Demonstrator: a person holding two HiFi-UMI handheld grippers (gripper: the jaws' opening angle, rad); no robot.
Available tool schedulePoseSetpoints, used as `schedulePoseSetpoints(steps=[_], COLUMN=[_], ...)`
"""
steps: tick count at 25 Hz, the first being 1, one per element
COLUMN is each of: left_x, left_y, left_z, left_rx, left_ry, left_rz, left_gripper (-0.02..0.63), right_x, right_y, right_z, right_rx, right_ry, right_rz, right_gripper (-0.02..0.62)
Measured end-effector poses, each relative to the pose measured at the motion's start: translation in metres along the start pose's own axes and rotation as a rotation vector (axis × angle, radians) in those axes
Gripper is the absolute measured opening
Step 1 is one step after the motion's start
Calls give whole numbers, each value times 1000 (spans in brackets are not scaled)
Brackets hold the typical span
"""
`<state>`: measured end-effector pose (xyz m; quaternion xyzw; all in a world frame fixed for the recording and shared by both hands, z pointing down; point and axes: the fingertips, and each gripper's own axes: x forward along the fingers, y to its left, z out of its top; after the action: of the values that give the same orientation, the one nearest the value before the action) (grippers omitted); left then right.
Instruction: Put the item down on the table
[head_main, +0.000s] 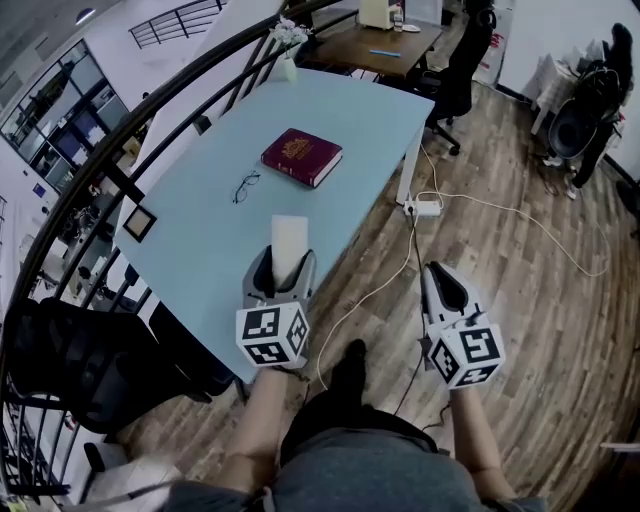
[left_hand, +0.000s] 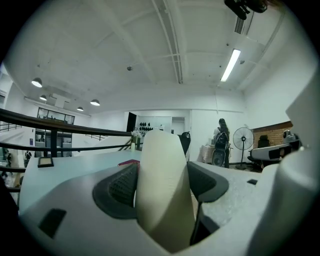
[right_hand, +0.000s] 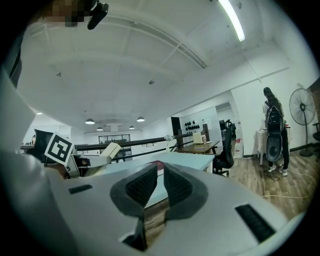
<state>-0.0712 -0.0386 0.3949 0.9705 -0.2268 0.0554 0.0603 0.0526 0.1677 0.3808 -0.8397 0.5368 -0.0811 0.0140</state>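
Gripping pale block (head_main: 289, 240) in left tongs (head_main: 286, 268), right tongs (head_main: 440, 275) closed, blue table (head_main: 350, 110), wood floor (head_main: 520, 290)

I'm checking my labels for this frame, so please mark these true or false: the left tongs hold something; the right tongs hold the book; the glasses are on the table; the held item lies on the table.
1. The left tongs grip a pale flat item. True.
2. The right tongs hold the red book. False: the book lies on the table, and the right tongs have their jaws close together with nothing between them.
3. The glasses lie on the table, beside the book and apart from it. True.
4. The pale flat item lies on the table. False: it sticks up from the left tongs, held off the tabletop.
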Motion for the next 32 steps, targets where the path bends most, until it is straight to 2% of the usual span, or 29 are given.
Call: schedulePoseSetpoints(steps=[14, 24, 32], left_x=[114, 147, 168], left_y=[56, 80, 99], left_z=[25, 34, 40], left_rx=[2, -4, 4], left_ry=[7, -12, -38], left_rz=[3, 19, 104], left_gripper=[311, 310, 310], right_x=[131, 178, 225], right_y=[-23, -27, -34], right_z=[26, 34, 41], right_rx=[7, -16, -29], right_ry=[12, 8, -3], right_rz=[9, 30, 112], right_gripper=[33, 34, 32])
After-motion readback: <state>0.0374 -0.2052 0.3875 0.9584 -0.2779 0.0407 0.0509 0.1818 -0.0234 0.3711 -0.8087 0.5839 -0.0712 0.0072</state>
